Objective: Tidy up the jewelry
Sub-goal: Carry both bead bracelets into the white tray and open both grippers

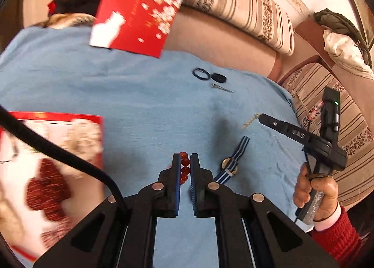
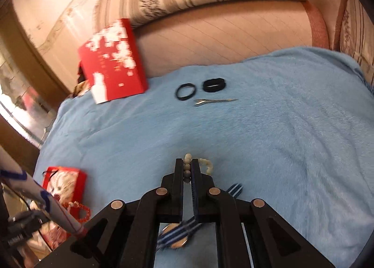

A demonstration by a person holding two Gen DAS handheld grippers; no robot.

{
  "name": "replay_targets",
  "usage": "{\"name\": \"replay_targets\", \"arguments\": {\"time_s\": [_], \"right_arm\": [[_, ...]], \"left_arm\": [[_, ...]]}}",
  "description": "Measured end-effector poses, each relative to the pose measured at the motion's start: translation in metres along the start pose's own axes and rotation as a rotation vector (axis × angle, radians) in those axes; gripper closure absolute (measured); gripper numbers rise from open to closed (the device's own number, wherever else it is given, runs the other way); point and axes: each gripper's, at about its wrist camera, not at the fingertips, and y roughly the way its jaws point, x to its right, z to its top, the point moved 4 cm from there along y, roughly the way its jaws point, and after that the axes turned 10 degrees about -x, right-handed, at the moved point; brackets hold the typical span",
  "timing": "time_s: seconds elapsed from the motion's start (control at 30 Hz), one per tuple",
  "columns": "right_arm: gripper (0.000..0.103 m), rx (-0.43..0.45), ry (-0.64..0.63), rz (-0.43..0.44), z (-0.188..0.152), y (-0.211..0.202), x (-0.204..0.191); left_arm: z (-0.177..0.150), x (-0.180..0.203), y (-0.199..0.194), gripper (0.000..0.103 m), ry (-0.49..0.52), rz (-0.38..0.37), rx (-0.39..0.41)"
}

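Clamping glossy red beads [image 1: 184,169], left gripper [image 1: 185,162]; right gripper [image 2: 187,169] pinches pale pearl strand [image 2: 187,165]

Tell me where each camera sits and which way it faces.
Left wrist: on the left gripper, facing along it over the blue towel; red beads between fingers; right hand visible.
Right wrist: on the right gripper, facing the sofa; pale beads pinched.
Shared: hair ties, striped watch.
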Motion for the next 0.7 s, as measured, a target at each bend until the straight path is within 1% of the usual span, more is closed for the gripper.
{"name": "replay_targets", "arguments": {"time_s": [0.03,0.1,0.2,0.33,0.53,0.6,0.7], "right_arm": [[0.097,0.002,-0.012,0.005,-0.003,-0.005,-0.008],[0.097,0.002,-0.040,0.021,-0.011,-0.013,-0.027],[0.097,-0.001,-0.091,0.043,-0.020,-0.021,-0.059],[0.097,-0.019,-0.166,0.075,-0.035,-0.023,-0.105],[0.097,-0.073,-0.271,0.130,-0.060,-0.008,-0.176],[0.097,-0.099,-0.310,0.151,-0.070,0.001,-0.204],[0.097,-0.135,-0.356,0.173,-0.083,0.015,-0.234]], "left_arm": [[-0.004,-0.008,-0.014,0.096,-0.002,0.020,0.010],[-0.010,-0.021,-0.029,0.096,-0.011,0.046,0.023],[-0.020,-0.052,-0.054,0.096,-0.044,0.114,0.035],[-0.033,-0.095,-0.071,0.096,-0.102,0.179,0.027],[-0.045,-0.162,-0.070,0.096,-0.195,0.246,-0.016],[-0.046,-0.181,-0.065,0.096,-0.214,0.275,-0.027],[-0.045,-0.206,-0.060,0.096,-0.238,0.322,-0.034]]}}
